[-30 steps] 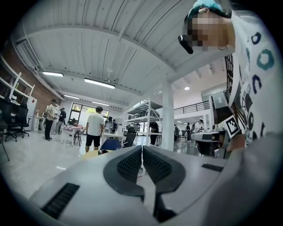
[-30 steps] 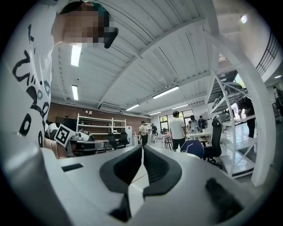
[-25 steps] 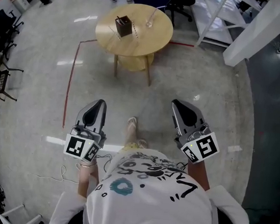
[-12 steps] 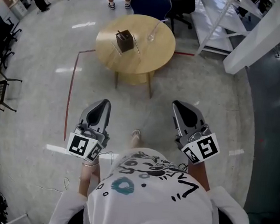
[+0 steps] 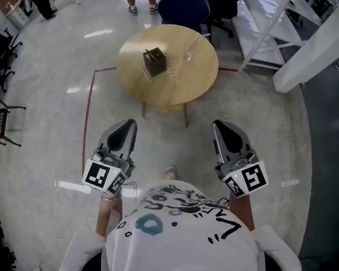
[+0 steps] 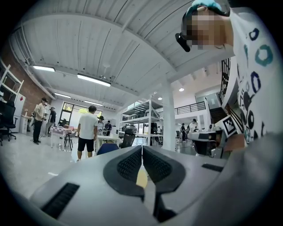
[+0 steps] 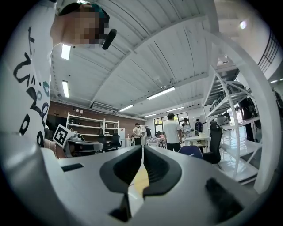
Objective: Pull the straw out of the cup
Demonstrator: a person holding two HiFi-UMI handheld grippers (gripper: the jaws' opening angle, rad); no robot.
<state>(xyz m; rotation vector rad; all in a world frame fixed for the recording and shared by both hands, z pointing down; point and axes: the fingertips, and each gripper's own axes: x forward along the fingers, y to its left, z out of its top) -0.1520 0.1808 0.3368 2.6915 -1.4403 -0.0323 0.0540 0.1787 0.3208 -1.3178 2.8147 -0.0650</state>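
Straw point(image 5: 195, 43): stands tilted in the clear cup point(image 5: 188, 55), its top leaning toward the far right edge; not gripped by anything.
Cup position: on the round wooden tabletop point(image 5: 180, 82), right of centre and toward the far edge, well apart from both grippers.
Dark box point(image 5: 154, 61): just left of the tabletop's centre, apart from the cup.
Left gripper point(image 5: 129, 124): held over the floor short of the near edge; fingers point(image 6: 129, 165) clenched together with nothing between them.
Right gripper point(image 5: 221, 127): level with the left one; fingers point(image 7: 157, 170) likewise clenched on nothing.
Change from earlier frames: the tabletop sits lower and larger in the head view, so the person has drawn closer; both grippers keep the same closed pose.
Markings: black-and-white square markers on each gripper's cube; the dark lettering and teal ring on the white shirt point(image 5: 178, 234) cannot be read.
Floor: red line point(image 5: 88, 109) left of the table.
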